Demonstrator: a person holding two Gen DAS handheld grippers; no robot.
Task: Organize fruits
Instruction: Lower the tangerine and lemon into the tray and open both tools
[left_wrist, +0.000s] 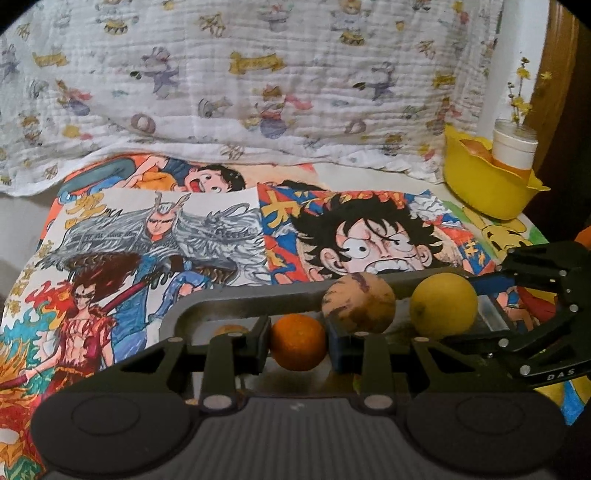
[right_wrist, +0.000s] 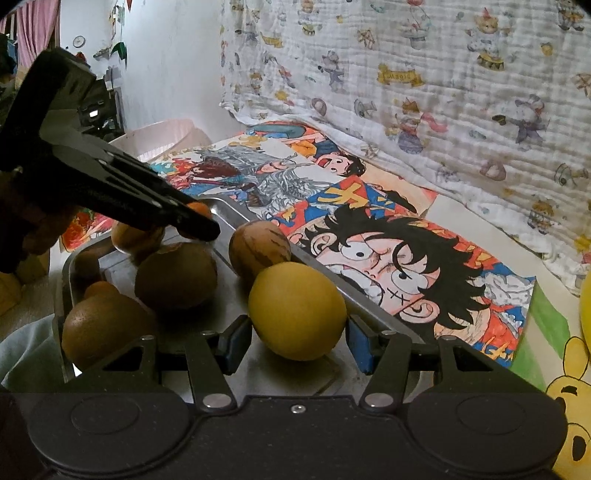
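1. Grey metal tray (left_wrist: 207, 306) across the lower middle of the left wrist view, its raised rim running from lower left up to the right; drawings (left_wrist: 155, 236) spread flat beyond that rim, patterned cloth (left_wrist: 258, 74) hanging behind; open surface only at far left and above the drawings.
2. Yellow bowl (left_wrist: 484, 184) at the upper right of that view, with a white cup (left_wrist: 515, 146) standing in or just behind it, cannot tell which.
3. Left gripper (left_wrist: 298, 341) clamped on a small orange (left_wrist: 298, 341), pads pressing both its sides.
4. Right gripper (right_wrist: 297, 341) straddling a yellow lemon (right_wrist: 297, 310) on the tray; left pad close against the fruit, right pad seemingly a sliver off, contact hard to judge.
5. Counted in the right wrist view: one lemon, one mottled brown fruit (right_wrist: 258, 253) against the rim, three brown kiwi-like fruits, e.g. (right_wrist: 175, 275).
6. Further orange pieces partly hidden behind the left gripper's fingers; count uncertain.
7. Person's hand (right_wrist: 33, 225) cut off at the left edge.
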